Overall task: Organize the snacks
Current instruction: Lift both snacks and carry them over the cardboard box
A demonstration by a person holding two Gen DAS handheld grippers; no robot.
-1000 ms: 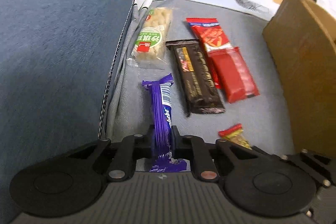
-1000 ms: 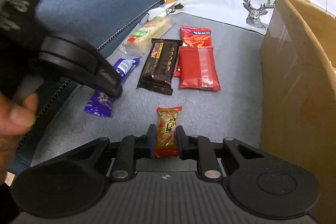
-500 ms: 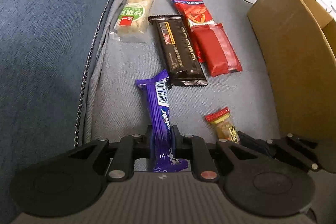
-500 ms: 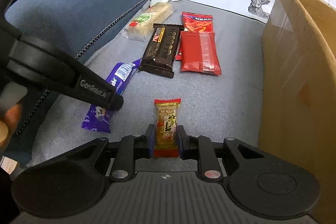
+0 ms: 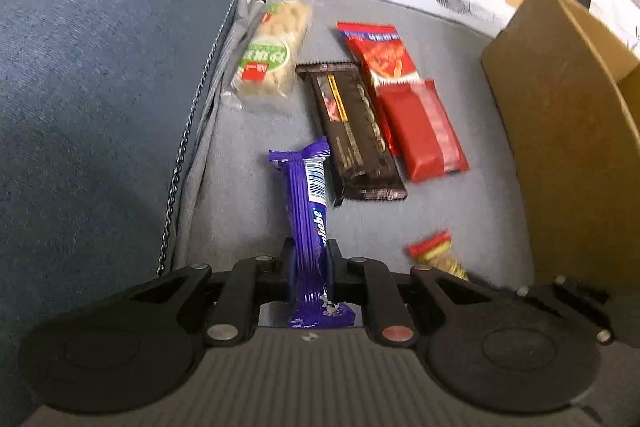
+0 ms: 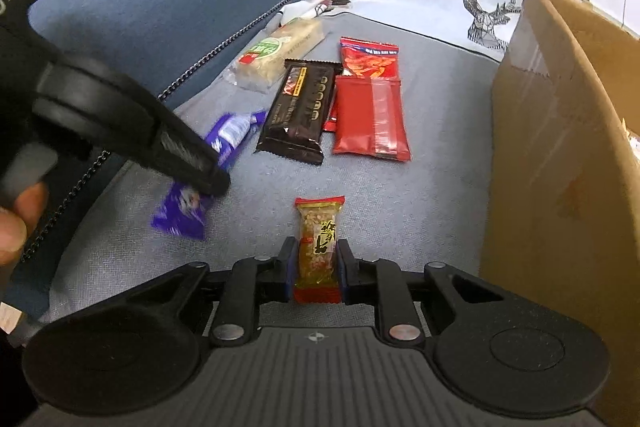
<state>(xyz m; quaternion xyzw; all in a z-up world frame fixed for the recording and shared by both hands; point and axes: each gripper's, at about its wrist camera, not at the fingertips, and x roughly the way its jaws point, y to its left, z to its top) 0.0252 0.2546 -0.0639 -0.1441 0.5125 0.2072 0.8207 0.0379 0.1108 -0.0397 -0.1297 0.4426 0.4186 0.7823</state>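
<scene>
2 claws clamped: left claw (image 5: 310, 263) on purple bar (image 5: 306, 195), right claw (image 6: 318, 263) on peanut bar (image 6: 318, 247).

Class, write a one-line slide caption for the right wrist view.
Right tongs grip a small peanut bar above the grey cushion, beside a cardboard box.

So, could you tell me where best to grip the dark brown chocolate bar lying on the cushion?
Probably across the dark brown bar's narrow width near its near end, coming from above. It lies flat and long; the red packet crowds one side, so the middle looks tighter.
</scene>
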